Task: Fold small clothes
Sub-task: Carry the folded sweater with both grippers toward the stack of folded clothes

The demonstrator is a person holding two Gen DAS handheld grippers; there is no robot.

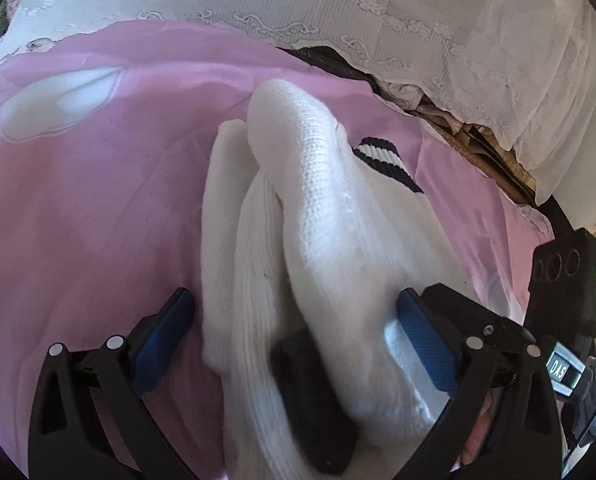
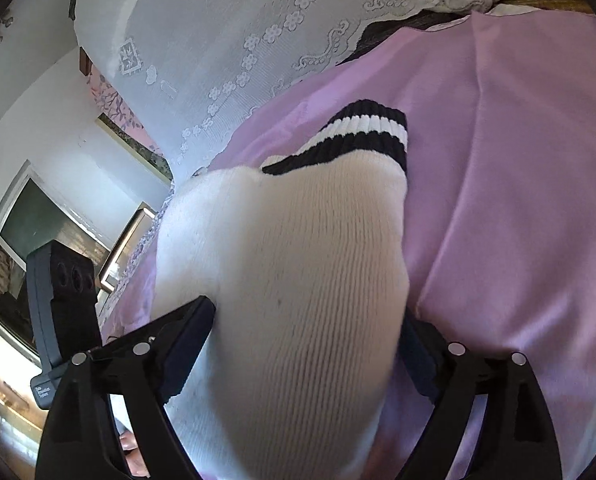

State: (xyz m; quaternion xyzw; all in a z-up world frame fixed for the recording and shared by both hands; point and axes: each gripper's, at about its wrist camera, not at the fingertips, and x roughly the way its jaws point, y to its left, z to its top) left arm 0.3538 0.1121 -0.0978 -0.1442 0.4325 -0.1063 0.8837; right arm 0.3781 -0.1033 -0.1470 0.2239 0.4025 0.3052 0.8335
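A: Which step is in hand, going by the white sock point(image 1: 321, 216)?

B: I'd judge the fold itself. The sock lies bunched on the pink sheet point(image 1: 78, 208), doubled over in a hump, its black-and-white striped cuff point(image 1: 385, 160) at the end far from both tools. A second white layer shows just left of the hump, though whether that is a paired sock I cannot tell.

A: And the left hand-held gripper point(image 1: 294, 336)?

B: Its blue pads stand wide apart, either side of the sock's near end. The left pad is clear of the cloth; the right pad point(image 1: 425, 340) sits against it, but nothing is pinched. A dark shape lies under the cloth there, and I can't say what it is.

A: The right hand-held gripper point(image 2: 309, 344)?

B: Jaws spread wide too, with the sock bulging up between them. The cloth brushes the left pad point(image 2: 190, 344), but I see no squeeze, so I read it as released.

A: So what does the next move call for?

B: Probably drawing both tools back from the sock without snagging the knit, then checking that the hump stays doubled toward the cuff. If it springs open, a fresh pinch at the near end would be needed.
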